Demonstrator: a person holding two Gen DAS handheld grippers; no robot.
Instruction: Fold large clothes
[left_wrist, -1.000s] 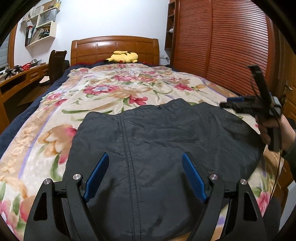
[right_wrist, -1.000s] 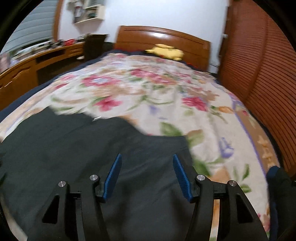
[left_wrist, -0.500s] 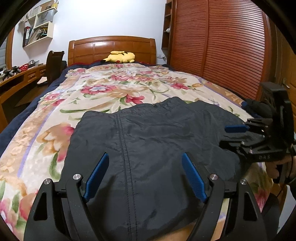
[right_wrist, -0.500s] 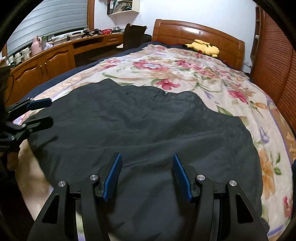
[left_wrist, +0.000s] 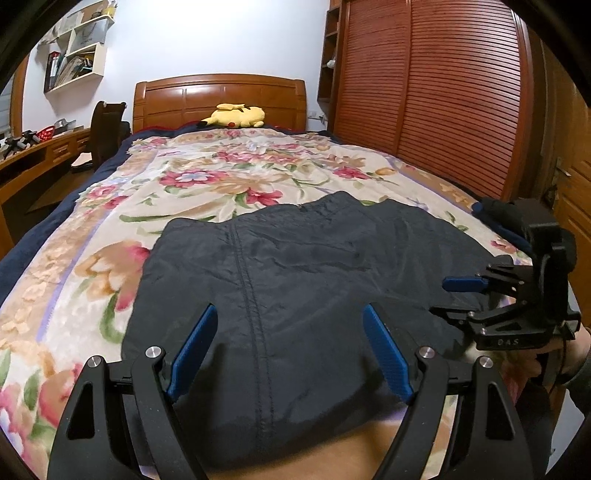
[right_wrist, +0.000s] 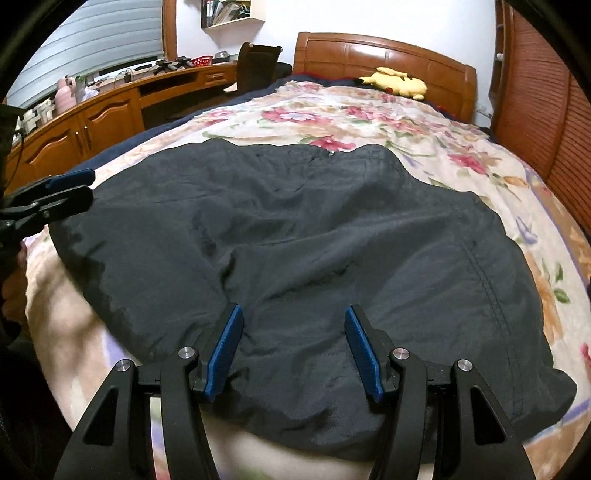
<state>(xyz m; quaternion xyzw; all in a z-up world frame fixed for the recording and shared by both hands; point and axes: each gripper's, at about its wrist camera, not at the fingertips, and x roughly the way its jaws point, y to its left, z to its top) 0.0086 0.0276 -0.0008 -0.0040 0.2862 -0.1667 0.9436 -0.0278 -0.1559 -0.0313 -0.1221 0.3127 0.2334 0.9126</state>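
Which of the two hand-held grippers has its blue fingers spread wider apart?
The left hand-held gripper, over the black nylon jacket: its blue fingers stand clearly wider apart than those of the right hand-held gripper. Neither pinches any cloth.

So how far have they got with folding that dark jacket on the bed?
Done: the dark jacket lies spread fairly flat on the flowered blanket, zip seam up. In hand: both the left gripper and the right gripper hover open over its near hem, holding nothing. Left: no finished fold shows, so gripping an edge and folding it over all seem to be ahead.
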